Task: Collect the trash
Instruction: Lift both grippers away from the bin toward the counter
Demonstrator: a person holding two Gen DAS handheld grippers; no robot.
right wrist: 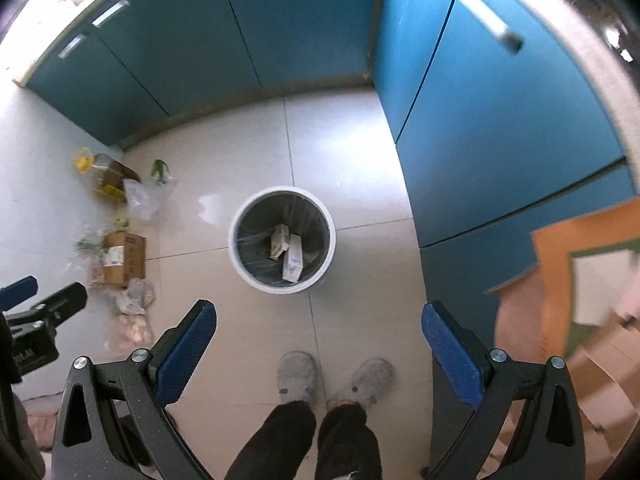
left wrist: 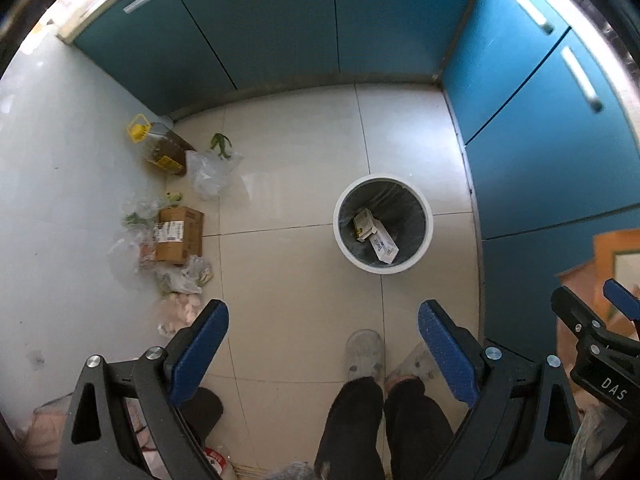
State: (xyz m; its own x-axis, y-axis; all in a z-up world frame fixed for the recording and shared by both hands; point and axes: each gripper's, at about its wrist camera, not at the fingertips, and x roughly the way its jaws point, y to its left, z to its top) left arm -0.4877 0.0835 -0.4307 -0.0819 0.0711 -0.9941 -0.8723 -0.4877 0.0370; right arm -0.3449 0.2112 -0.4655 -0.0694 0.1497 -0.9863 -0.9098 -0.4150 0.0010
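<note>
A white round trash bin (left wrist: pixel 428 236) (right wrist: pixel 240 256) with a clear liner stands on the tiled floor, holding two small cartons (left wrist: pixel 376 234) (right wrist: pixel 288 252). Along the left wall lies litter: a brown cardboard box (left wrist: pixel 180 234) (right wrist: pixel 124 258), clear plastic bags (left wrist: pixel 210 170) (right wrist: pixel 142 198), an oil bottle (left wrist: pixel 162 146) (right wrist: pixel 102 174) with a yellow cap, and green scraps (left wrist: pixel 222 146). My left gripper (left wrist: pixel 322 320) is open and empty, high above the floor. My right gripper (right wrist: pixel 318 320) is open and empty too, above the bin's near side.
Blue cabinets (left wrist: pixel 288 24) (right wrist: pixel 500 120) line the back and right. The person's legs and grey slippers (left wrist: pixel 364 354) (right wrist: pixel 298 376) stand just below the bin. Orange-brown cardboard (right wrist: pixel 580 280) sits at the right. More bags lie at the lower left (left wrist: pixel 44 428).
</note>
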